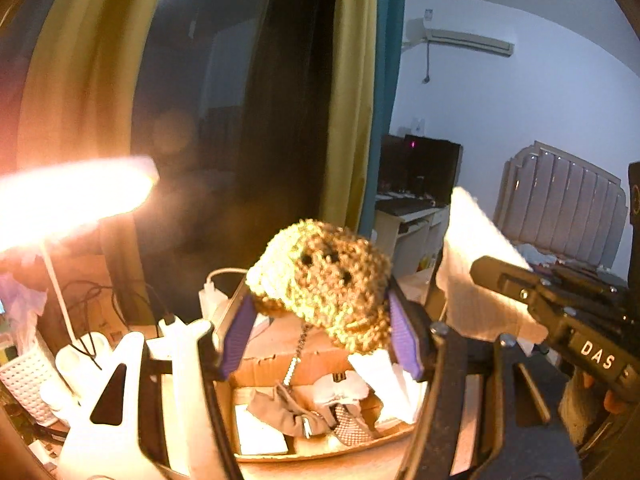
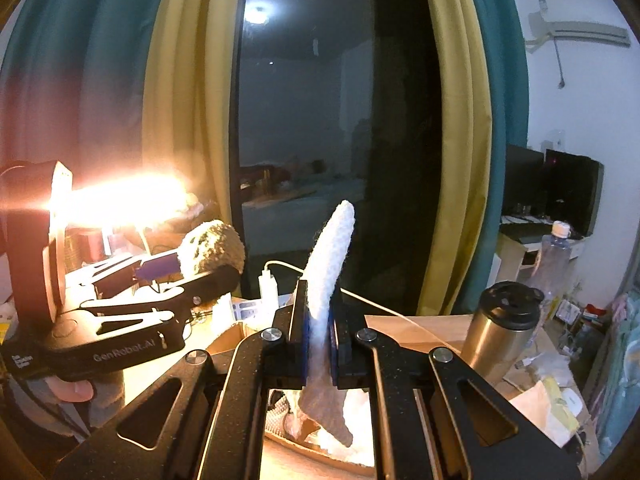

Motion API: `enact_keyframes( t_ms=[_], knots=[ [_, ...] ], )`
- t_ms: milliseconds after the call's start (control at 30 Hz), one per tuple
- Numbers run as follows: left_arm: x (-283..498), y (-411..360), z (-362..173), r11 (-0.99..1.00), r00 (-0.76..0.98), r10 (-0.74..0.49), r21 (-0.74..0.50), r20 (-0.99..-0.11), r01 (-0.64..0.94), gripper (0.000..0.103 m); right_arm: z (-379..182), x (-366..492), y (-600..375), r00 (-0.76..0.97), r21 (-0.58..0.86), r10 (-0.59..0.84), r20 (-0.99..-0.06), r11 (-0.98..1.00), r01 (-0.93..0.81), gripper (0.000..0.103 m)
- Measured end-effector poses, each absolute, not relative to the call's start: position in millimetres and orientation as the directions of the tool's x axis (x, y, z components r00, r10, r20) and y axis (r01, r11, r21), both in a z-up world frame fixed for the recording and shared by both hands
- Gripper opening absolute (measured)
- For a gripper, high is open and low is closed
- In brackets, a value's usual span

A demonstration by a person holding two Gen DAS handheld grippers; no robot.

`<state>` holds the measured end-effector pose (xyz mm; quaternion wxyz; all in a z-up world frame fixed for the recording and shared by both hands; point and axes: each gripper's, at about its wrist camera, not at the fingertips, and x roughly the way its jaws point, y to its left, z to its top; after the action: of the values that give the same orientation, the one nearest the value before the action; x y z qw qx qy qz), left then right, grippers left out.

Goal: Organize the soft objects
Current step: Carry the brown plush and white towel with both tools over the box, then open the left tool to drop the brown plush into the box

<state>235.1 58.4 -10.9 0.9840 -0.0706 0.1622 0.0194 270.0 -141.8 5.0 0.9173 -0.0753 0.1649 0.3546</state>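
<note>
A curly brown-and-yellow plush toy [image 1: 324,280] with black bead eyes sits between the purple pads of my left gripper [image 1: 320,320], which is shut on it; a bead chain hangs below it. The same plush toy [image 2: 212,248] shows at the left of the right wrist view, in the left gripper [image 2: 192,270]. My right gripper [image 2: 319,320] is shut on a flat white cloth pad [image 2: 330,264] that stands upright between its jaws. That white cloth pad [image 1: 476,264] and the right gripper [image 1: 492,270] appear at the right of the left wrist view. Both hover over a cardboard box [image 1: 276,344] holding soft items.
A bright lamp [image 1: 72,196] glares at the left. A steel travel mug [image 2: 500,328] and a clear plastic bottle [image 2: 554,260] stand at the right on the table. Curtains [image 2: 460,140] and a dark window lie ahead. A white basket [image 1: 24,380] sits at the far left.
</note>
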Motion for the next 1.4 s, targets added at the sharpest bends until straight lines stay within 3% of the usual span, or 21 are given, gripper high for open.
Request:
enact_keyframes(
  t_ms=[400, 900, 1033, 1167, 1400],
  knots=[
    [276, 57, -53, 0.989, 0.908, 0.024, -0.124, -0.418, -0.083, 0.061, -25, 306, -134, 0.651, 0.031, 0.638, -0.412, 0.723, -0.69, 0.008],
    [327, 52, -120, 0.987, 0.786, 0.04, -0.099, -0.617, -0.127, 0.063, -52, 333, -141, 0.634, 0.079, 0.627, -0.453, 0.737, -0.672, 0.008],
    [334, 50, -130, 0.988, 0.741, 0.019, -0.101, -0.671, -0.116, 0.07, -54, 333, -141, 0.636, 0.078, 0.621, -0.457, 0.741, -0.667, 0.008],
    [330, 48, -126, 0.989, 0.749, 0.018, -0.099, -0.662, -0.111, 0.088, -54, 332, -138, 0.64, 0.074, 0.615, -0.46, 0.745, -0.663, 0.008],
    [309, 60, -117, 0.987, 0.771, 0.038, -0.099, -0.635, -0.13, 0.09, -50, 326, -138, 0.643, 0.066, 0.613, -0.459, 0.745, -0.664, 0.008]
  ],
)
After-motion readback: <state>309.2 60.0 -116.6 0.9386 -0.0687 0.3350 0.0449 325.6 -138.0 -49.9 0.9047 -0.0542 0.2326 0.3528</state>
